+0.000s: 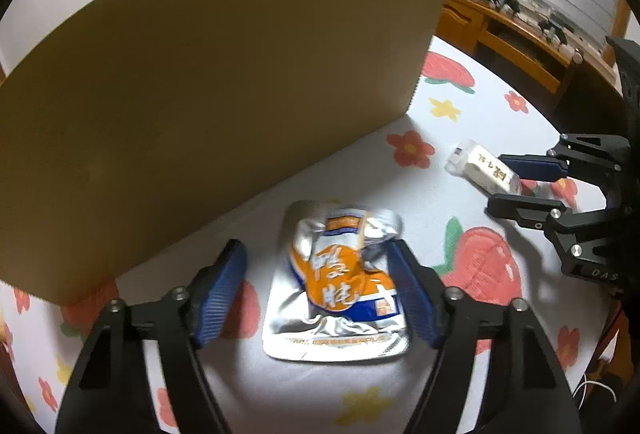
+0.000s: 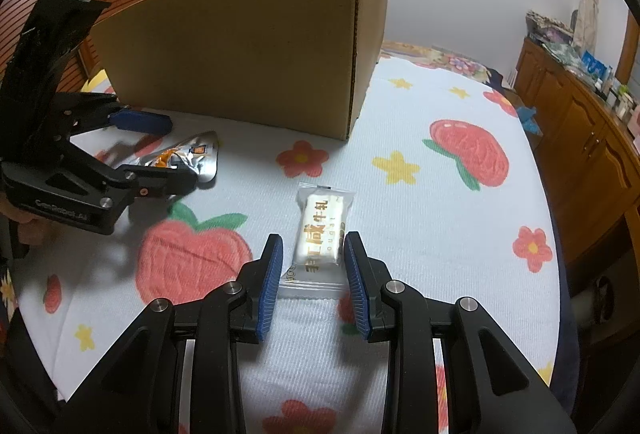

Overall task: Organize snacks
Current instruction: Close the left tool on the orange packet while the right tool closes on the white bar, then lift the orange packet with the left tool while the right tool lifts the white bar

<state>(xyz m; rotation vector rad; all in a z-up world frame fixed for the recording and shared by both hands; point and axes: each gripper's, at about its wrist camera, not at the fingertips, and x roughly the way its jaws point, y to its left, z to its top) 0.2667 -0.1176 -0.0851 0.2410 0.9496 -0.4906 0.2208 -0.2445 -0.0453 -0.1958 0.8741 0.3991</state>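
Note:
A crumpled silver and orange snack pouch (image 1: 332, 286) lies on the flowered bed cover (image 1: 460, 105). My left gripper (image 1: 316, 248) stands open around it: the right pad touches the pouch's edge and the left pad is a little apart. The right wrist view shows this pouch (image 2: 200, 157) between the left gripper's (image 2: 180, 151) fingers. A white candy packet (image 2: 320, 230) in clear wrap rests on the cover with my right gripper (image 2: 313, 238) shut on its near half. From the left wrist view the packet (image 1: 476, 163) sticks out of the right gripper (image 1: 497, 181).
A tall brown cardboard box (image 2: 248, 53) stands on the bed just behind both snacks, its wall (image 1: 220, 73) close to the left gripper. A wooden cabinet (image 2: 580, 121) with clutter on top lines the right side. A hand holds the left gripper's handle.

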